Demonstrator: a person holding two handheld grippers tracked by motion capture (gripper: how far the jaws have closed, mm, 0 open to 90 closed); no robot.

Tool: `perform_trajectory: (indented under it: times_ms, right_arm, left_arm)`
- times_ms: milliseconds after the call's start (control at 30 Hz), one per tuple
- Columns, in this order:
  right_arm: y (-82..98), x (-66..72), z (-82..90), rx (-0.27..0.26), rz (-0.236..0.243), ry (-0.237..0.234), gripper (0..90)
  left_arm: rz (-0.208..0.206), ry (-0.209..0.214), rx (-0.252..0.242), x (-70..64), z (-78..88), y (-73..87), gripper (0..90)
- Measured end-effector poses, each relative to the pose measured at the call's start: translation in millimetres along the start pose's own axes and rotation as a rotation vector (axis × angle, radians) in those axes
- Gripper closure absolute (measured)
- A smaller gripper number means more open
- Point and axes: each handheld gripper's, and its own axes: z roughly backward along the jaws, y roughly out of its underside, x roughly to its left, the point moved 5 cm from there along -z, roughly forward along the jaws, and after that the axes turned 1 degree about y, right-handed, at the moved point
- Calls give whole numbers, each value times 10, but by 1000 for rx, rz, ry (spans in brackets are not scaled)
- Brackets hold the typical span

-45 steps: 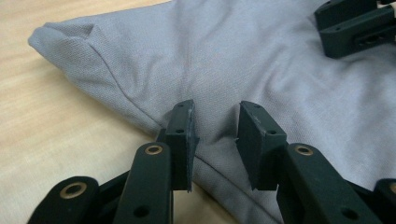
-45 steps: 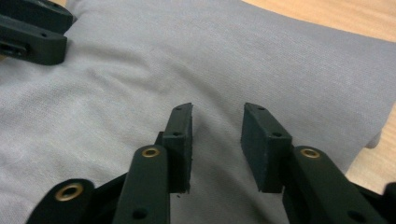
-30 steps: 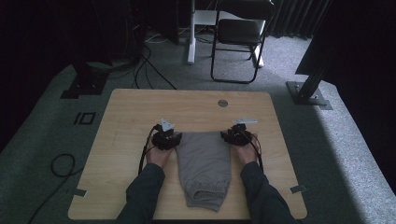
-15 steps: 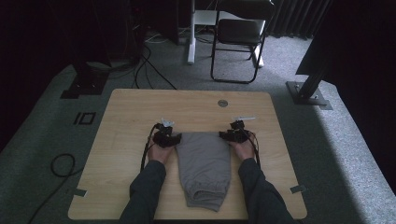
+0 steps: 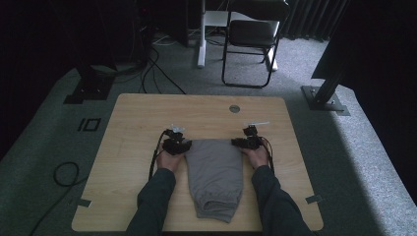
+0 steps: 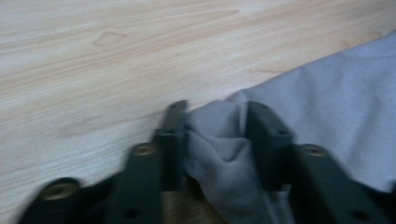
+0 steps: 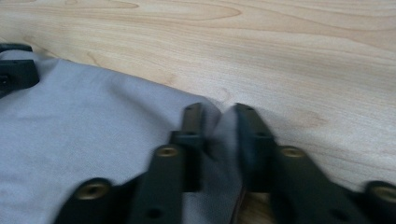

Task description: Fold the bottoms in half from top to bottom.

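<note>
One chair (image 5: 251, 37) beyond wooden table (image 5: 147, 113)

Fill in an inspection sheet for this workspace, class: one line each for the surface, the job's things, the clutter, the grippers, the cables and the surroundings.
Surface: light wooden table, a round grommet near its far edge.
Job's things: folded grey garment lying flat, lengthwise between the forearms, rolled at the near end.
Clutter: nothing seen on the table.
Grippers: left gripper pinches a bunched far corner of the garment; right gripper pinches the other far corner. Both have just been closing.
Cables: one trails from each gripper along the hand; loose floor cables left of the table.
Surroundings: grey carpet, folding chair beyond the table, black stand bases at both sides.
</note>
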Motion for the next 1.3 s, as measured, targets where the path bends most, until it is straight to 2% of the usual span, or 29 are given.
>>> perform_trajectory:
  times_ms: [67,167,267,400,467,567,667,700,833,900,1000,1067,1200,1233,1267,1300]
  right_arm:
    - [-21,-6,13,-20,-11,-20,842]
    - [-68,9,69,-53,11,-25,851]
    - [-136,45,158,-90,42,-34,852]
    - [-236,102,310,-153,75,-42,854]
    - [-272,133,397,-180,90,-44,854]
    - [-279,189,535,-210,117,-54,854]
    - [-194,267,694,-242,150,-73,855]
    - [-147,298,753,-252,165,-79,855]
    - [157,437,974,-265,217,-112,854]
    - [346,481,1042,-256,250,-109,853]
    - [629,502,1107,-231,248,-125,852]
    - [811,504,1107,-191,239,-132,850]
    - [1107,515,981,-92,240,-125,847]
    - [1107,515,981,-92,240,-125,847]
    - [1176,504,878,-54,243,-106,846]
    - [1184,502,847,-41,238,-106,846]
  left_arm:
    - [-20,-3,6,-18,4,-16,791]
    - [-46,-14,-15,-42,45,-54,811]
    - [-33,-9,-65,-45,146,-129,812]
    - [-42,-9,-130,-73,322,-258,812]
    - [-53,0,-163,-107,421,-314,811]
    - [-94,11,-197,-189,584,-338,810]
    - [-105,44,-246,-296,786,-282,809]
    - [-121,51,-252,-341,852,-238,809]
    - [-177,93,-277,-527,1098,34,805]
    - [-180,122,-272,-609,1180,206,801]
    - [-186,148,-227,-707,1229,463,798]
    - [-176,169,-175,-764,1199,637,797]
    - [-213,153,-57,-855,1009,903,796]
    - [-213,153,-57,-855,1009,903,796]
    - [-207,134,-37,-854,932,943,797]
    - [-195,135,-33,-840,903,937,797]
